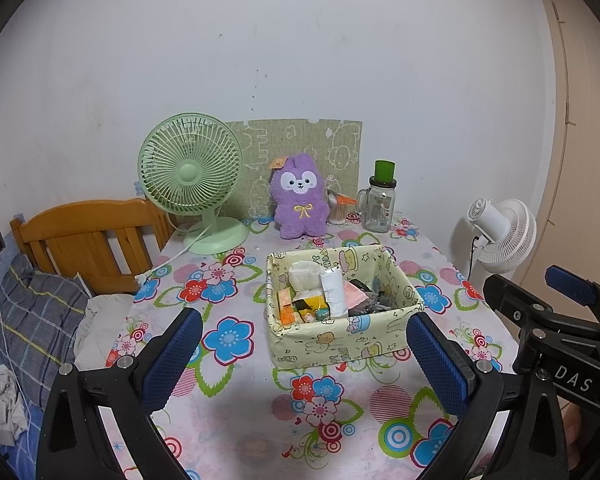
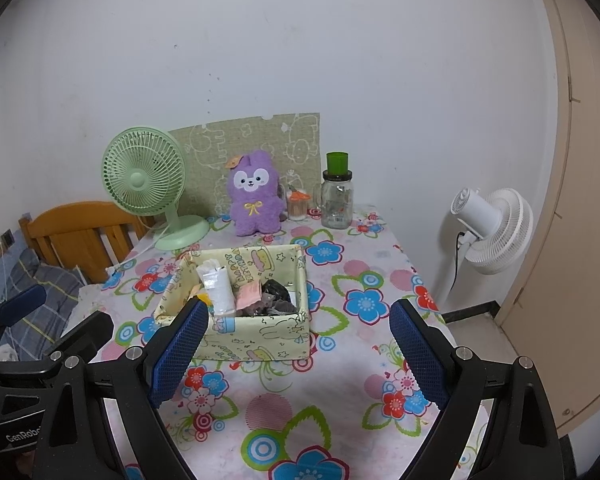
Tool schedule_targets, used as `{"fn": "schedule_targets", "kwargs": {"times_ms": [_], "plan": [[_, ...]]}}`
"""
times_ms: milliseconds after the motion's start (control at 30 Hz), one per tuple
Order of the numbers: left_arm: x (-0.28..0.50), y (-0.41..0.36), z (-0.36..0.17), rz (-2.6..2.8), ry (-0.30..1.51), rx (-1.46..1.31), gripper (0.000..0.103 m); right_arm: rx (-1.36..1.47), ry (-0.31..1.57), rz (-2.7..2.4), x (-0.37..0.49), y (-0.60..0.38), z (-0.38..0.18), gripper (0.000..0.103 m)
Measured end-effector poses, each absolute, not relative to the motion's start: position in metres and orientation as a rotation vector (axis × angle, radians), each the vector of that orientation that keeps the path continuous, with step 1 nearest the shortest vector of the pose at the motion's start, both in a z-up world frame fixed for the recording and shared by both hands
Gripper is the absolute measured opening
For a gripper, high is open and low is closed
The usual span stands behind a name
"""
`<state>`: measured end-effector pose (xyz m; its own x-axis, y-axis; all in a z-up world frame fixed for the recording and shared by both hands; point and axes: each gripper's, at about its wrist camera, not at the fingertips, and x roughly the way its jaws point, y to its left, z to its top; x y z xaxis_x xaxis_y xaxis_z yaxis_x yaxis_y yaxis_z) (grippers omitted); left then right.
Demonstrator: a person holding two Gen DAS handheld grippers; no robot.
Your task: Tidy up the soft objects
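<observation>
We hold both tongs, left [image 1: 304, 354] and right [image 2: 298, 354], wide open and empty. The fluffy purple plush rabbit [image 1: 300, 198] at the bench's far edge looks light and squashy; we'd pinch its body.

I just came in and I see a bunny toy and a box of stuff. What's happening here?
A person is holding two grabber tools over the flowery table, getting ready to tidy soft things. Both the left gripper and the right gripper are open and holding nothing. The yellow cartoon box sits in the middle, already packed with small packets and bits. The purple plush bunny stands at the back by the wall, between the green fan and a glass jar, untouched.
</observation>
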<state>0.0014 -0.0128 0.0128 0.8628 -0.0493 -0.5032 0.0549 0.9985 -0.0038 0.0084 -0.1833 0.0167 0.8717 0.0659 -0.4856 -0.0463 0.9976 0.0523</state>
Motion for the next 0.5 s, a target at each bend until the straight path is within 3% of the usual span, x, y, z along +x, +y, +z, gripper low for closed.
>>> {"fn": "schedule_targets", "kwargs": {"times_ms": [500], "plan": [[0.0034, -0.0122, 0.0112, -0.055, 0.533, 0.009, 0.103, 0.038, 0.513, 0.06, 0.0106, -0.1824, 0.0162, 0.094]]}}
